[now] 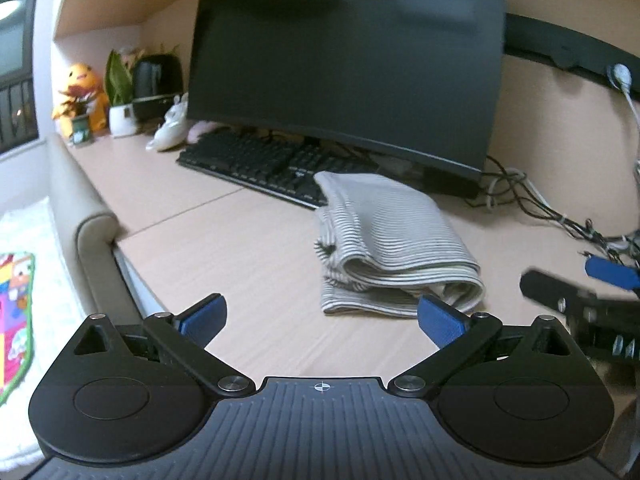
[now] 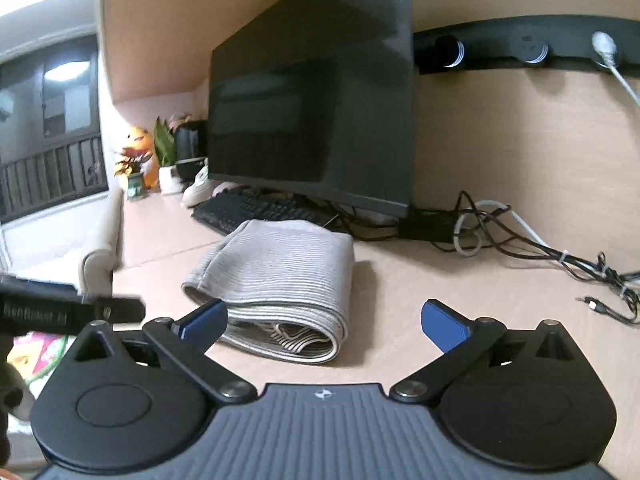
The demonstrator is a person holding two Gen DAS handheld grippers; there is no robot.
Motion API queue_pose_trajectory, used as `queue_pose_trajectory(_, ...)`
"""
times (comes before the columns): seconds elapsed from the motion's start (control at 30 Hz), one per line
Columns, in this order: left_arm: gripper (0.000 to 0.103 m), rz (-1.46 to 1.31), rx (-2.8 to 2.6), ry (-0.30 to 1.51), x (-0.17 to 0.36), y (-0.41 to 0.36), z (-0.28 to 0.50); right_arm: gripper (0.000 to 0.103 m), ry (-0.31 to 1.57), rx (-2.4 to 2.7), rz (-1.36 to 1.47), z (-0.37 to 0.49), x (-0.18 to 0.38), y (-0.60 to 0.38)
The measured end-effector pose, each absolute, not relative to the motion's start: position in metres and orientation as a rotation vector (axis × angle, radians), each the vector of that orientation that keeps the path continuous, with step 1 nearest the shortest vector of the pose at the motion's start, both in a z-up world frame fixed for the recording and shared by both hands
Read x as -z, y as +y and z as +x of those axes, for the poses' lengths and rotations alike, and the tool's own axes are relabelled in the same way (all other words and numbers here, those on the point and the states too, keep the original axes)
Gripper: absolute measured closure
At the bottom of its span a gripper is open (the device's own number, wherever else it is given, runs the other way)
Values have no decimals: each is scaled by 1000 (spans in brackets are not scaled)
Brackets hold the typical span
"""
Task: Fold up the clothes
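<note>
**Both grippers spread wide, folded garment lying free on desk**

Your left gripper (image 1: 322,318) and right gripper (image 2: 324,320) are hanging over the wooden desk (image 1: 224,264) with jaws fully apart, gripping nothing. Just beyond the blue pads (image 2: 444,326), the striped grey garment (image 2: 280,276) is lying folded in a thick stack. Behind it, a black keyboard (image 1: 256,164) is sitting under a dark monitor (image 1: 344,60).

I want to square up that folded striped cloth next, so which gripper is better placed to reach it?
Probably the right gripper: the folded striped cloth lies just ahead of its open jaws, slightly left of centre. The left gripper is also open, but the cloth sits off toward its right finger.
</note>
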State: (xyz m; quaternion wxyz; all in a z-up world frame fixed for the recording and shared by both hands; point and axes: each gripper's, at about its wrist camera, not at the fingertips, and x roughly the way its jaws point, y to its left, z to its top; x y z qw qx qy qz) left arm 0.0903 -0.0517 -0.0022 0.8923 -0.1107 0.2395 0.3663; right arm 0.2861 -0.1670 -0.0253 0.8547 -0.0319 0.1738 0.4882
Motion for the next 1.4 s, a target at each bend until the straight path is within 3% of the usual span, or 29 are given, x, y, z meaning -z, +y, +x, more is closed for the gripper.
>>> queue_pose_trajectory(0.53,0,-240,-729,494,8,-94,101,0,413,-1048,-77,296,32,-194)
queue_pose_trajectory(0.83,0,-252,-774,478,11,-94,97,0,328,-1063,-45,290,33,-200)
queue_pose_trajectory(1.4,0,-237,-759,486,11,-92,98,0,362,-1067,-77,289,35,-196)
